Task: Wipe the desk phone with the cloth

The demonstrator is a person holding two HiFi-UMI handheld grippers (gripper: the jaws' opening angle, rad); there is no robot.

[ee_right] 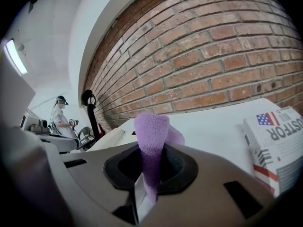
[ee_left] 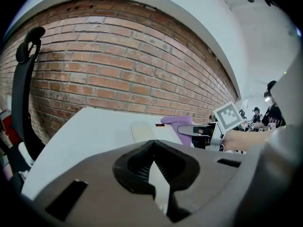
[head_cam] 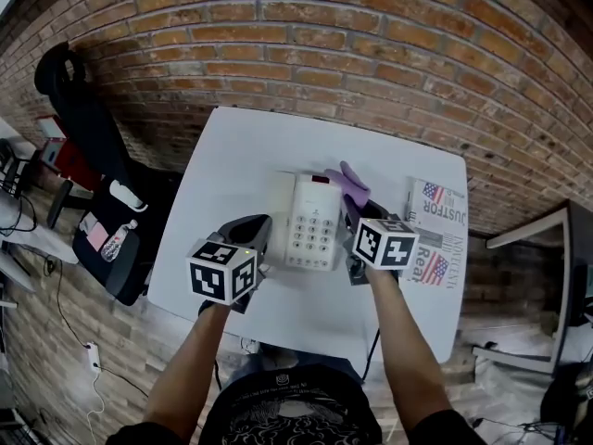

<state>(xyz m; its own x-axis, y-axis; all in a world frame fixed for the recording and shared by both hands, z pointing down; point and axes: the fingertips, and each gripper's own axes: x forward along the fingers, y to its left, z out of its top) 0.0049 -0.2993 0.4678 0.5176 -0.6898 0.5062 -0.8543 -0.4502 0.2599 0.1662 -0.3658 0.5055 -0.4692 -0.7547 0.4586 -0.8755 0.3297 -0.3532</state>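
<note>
Head view: a white tabletop point(head_cam: 241, 156) fills the middle of the frame, with a brick wall point(head_cam: 371, 26) across the top. The white desk phone point(head_cam: 313, 222) lies at the centre of the tabletop, keypad up. The left gripper point(head_cam: 252, 235) sits just beside the phone's left edge, low over the tabletop. The right gripper point(head_cam: 356, 213) is at the phone's right edge, and the purple cloth point(head_cam: 351, 184) sticks out of its front end, lying against the upper right corner of the phone. Folded newspapers point(head_cam: 435, 230) lie at the right of the tabletop, close to the right gripper. A black chair point(head_cam: 88, 123) stands off the tabletop at the left of the frame.

Left gripper view: the jaws are drawn together at their tips with nothing between them; only a pale wedge of tabletop shows through behind the tips. Beyond them, in the middle of the frame, are the phone and the purple cloth, with the other gripper's marker cube point(ee_left: 228, 116) to the right.

Right gripper view: the jaws are clamped on the cloth, which stands up from between them as a purple tongue in the centre of the frame. The phone shows at the left behind it, the newspapers at the right edge. A person point(ee_right: 60, 117) stands far off at the left.
</note>
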